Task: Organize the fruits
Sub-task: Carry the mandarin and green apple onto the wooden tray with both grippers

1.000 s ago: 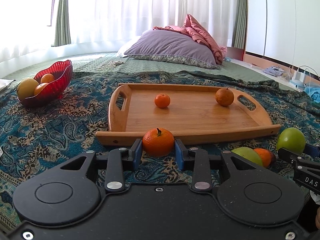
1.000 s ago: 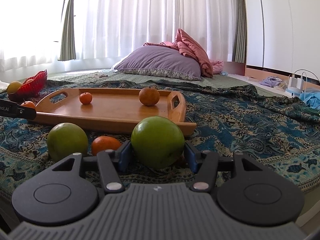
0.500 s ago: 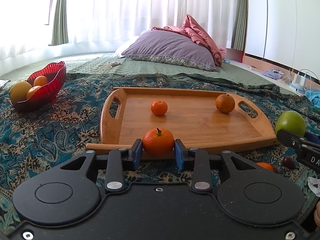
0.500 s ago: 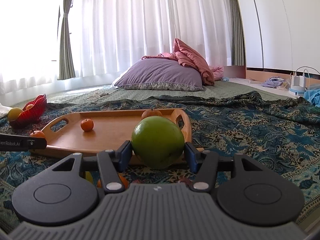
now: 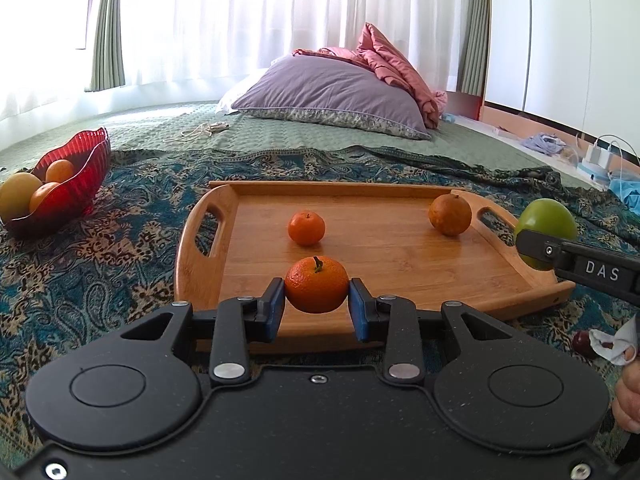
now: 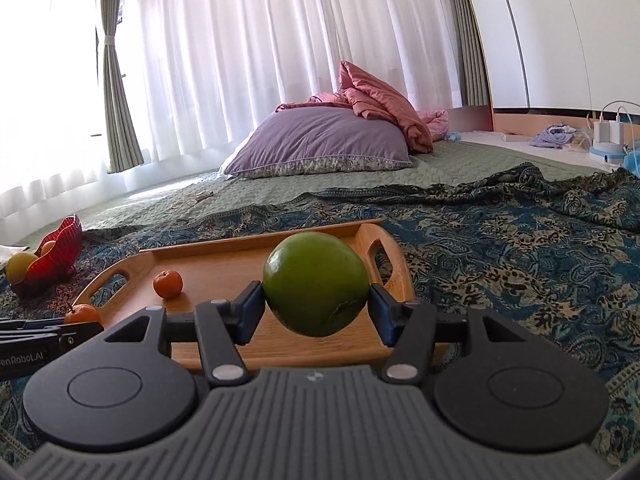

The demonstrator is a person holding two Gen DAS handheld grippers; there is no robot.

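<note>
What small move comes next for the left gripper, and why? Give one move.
Probably lower the left gripper and open it, setting the stemmed orange on the wooden tray. The orange is clamped between the blue pads, apparently over the tray's near part, with bare wood around it and two fruits farther back.

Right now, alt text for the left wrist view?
The left gripper clamps an orange mandarin above the near edge of a wooden tray holding two more citrus fruits. At right, the right gripper grips a green fruit; a red fruit bowl sits far left.
</note>
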